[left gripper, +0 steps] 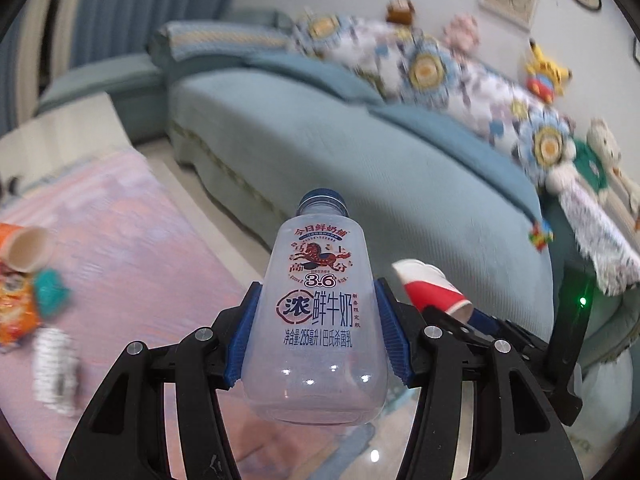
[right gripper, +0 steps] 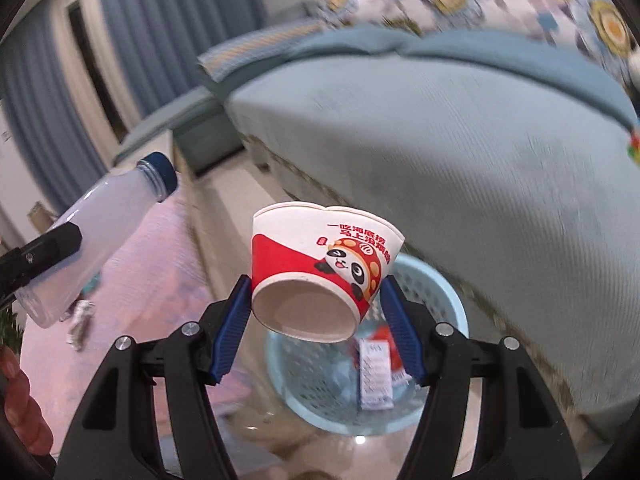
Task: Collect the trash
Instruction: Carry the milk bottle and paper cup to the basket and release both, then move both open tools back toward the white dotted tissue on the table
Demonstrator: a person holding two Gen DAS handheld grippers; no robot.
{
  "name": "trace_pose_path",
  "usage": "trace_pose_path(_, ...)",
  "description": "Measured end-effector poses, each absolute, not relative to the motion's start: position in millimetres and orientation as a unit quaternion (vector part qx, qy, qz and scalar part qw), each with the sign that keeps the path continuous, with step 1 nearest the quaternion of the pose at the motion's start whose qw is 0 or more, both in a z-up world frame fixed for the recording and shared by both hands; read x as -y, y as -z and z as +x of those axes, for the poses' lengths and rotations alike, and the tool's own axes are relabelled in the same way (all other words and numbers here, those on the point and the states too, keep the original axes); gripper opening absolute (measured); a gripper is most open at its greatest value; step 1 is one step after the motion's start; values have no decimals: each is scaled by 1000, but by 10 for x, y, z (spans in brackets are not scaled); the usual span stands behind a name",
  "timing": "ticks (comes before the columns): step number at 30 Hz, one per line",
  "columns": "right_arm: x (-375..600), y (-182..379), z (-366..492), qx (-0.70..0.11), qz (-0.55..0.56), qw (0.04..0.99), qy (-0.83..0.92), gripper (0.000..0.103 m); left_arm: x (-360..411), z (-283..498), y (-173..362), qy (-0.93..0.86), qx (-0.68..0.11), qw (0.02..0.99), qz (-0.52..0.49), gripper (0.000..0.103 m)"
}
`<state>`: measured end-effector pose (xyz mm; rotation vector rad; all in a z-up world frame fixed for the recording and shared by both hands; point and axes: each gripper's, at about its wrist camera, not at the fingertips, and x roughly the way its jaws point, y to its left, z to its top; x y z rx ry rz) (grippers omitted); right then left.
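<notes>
My left gripper (left gripper: 316,320) is shut on an empty clear milk bottle (left gripper: 318,320) with a blue cap, held cap-forward above the floor. The same bottle (right gripper: 96,232) shows at the left of the right wrist view. My right gripper (right gripper: 316,316) is shut on a red and white paper cup (right gripper: 320,272) with a panda print, its base toward the camera. The cup (left gripper: 434,286) also appears to the right of the bottle in the left wrist view. Below the cup stands a light blue plastic basket (right gripper: 448,304) holding several wrappers.
A blue sofa (left gripper: 360,152) with patterned cushions and plush toys fills the far side. On the pink rug (left gripper: 132,240) at the left lie a paper cup (left gripper: 28,248), an orange snack bag (left gripper: 16,308), a teal scrap and a white wrapper (left gripper: 54,368).
</notes>
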<state>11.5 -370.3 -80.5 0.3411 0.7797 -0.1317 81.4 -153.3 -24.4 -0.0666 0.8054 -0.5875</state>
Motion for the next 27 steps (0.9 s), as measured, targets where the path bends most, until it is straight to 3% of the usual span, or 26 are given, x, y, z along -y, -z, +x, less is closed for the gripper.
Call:
trace_pose_path(5, 3876, 1244, 189, -426, 185, 881, 87, 62, 1900, 951, 769, 303, -445, 843, 1, 53)
trace_pose_path(11, 4022, 1598, 276, -462, 219, 854, 98, 63, 2049, 1067, 1044, 310, -487, 816, -14, 55)
trace_pose_path(14, 4073, 1693, 298, -471, 230, 845, 104, 63, 2010, 1038, 1034, 307, -477, 824, -4, 67)
trace_pose_path(21, 4191, 1668, 206, -462, 250, 844, 103, 63, 1807, 977, 808, 304, -452, 838, -36, 67)
trace_pose_path(27, 3882, 1195, 202, -419, 216, 879, 66, 63, 1405, 896, 462, 302, -420, 850, -98, 66)
